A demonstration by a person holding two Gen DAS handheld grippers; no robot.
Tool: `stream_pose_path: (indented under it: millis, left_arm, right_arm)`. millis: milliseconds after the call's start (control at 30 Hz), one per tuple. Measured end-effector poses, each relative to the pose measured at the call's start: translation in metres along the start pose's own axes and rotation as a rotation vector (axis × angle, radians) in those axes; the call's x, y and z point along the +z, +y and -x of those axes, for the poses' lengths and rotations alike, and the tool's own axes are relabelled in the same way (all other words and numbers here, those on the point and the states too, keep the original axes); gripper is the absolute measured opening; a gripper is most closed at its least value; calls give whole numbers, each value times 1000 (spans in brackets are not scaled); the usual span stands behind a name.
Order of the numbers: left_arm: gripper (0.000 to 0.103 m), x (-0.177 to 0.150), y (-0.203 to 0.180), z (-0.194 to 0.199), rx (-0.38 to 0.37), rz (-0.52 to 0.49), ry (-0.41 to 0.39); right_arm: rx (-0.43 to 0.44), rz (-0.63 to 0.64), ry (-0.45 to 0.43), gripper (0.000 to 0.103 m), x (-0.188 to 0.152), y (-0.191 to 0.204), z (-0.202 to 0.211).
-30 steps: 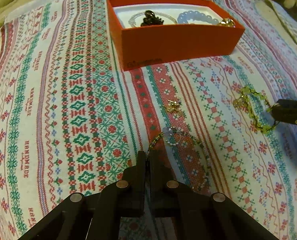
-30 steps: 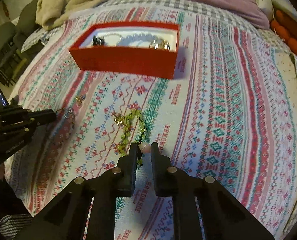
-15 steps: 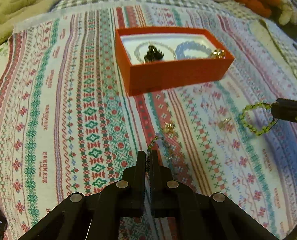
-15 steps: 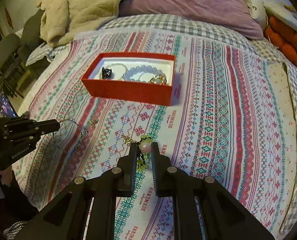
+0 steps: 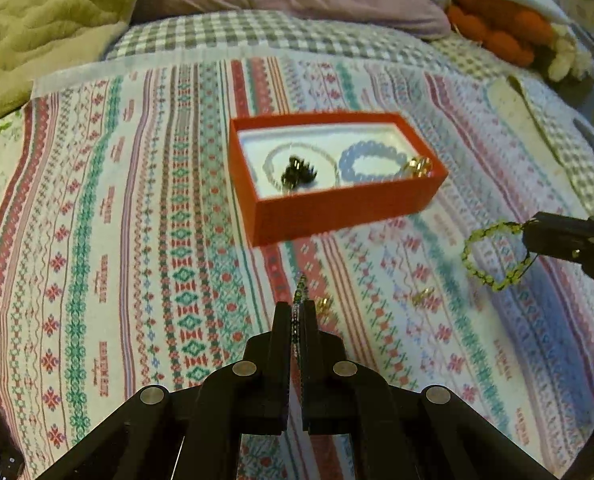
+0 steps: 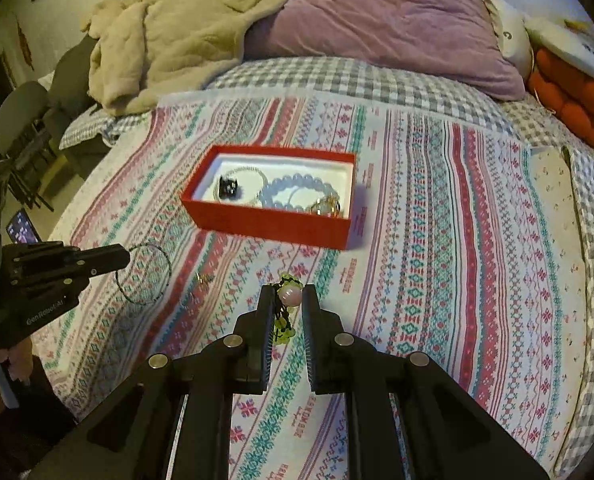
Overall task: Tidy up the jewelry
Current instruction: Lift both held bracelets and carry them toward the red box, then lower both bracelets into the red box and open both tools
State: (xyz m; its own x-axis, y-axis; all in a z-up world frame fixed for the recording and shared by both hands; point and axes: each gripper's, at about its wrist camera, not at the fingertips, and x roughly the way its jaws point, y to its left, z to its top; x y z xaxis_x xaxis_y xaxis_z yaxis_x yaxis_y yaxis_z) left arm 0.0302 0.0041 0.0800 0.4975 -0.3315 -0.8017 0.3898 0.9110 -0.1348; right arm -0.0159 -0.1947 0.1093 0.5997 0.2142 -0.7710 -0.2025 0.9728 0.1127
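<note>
An orange-red box (image 5: 337, 210) (image 6: 265, 222) sits on the patterned cloth; it holds a pale blue bead bracelet (image 5: 371, 160), a clear bead bracelet with a black charm (image 5: 297, 172) and a gold piece (image 5: 419, 166). My left gripper (image 5: 297, 312) is shut on a thin dark beaded bracelet (image 6: 145, 274), held above the cloth in front of the box. My right gripper (image 6: 287, 296) is shut on a green beaded bracelet (image 5: 493, 254) with a pink bead (image 6: 289, 295), hanging to the right of the box. Two small gold earrings (image 5: 324, 304) (image 5: 423, 296) lie on the cloth.
The cloth (image 5: 137, 240) covers a checked bedspread (image 6: 377, 80). A purple pillow (image 6: 377, 20), a beige blanket (image 6: 169, 32) and orange plush items (image 6: 569, 96) lie behind. A chair (image 6: 21, 120) and a lit phone screen (image 6: 23, 232) are at the left bed edge.
Both grippers have risen from the cloth, lifting their bracelets; the box now looks farther and lower. The earrings stay on the cloth.
</note>
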Motion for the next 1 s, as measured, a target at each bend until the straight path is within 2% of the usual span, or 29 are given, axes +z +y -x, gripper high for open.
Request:
stream_pose_path:
  millis: [233,467,800,1000]
  left_arm:
    - [0,24,-2,7,-39,29,-67]
    - [0,53,-6,4,-119,65,-117]
    - [0,82,-15,-19,-203,116,-139]
    - [0,91,-14,-46,-245,159,-117]
  right_arm:
    - [5,-11,-49,14,23,1,2]
    - [21,-17,-83,14,47,5,-5]
    - [36,-51,-111,14,69,-4,-22]
    - [36,-62,-113,14,77,-10,-34]
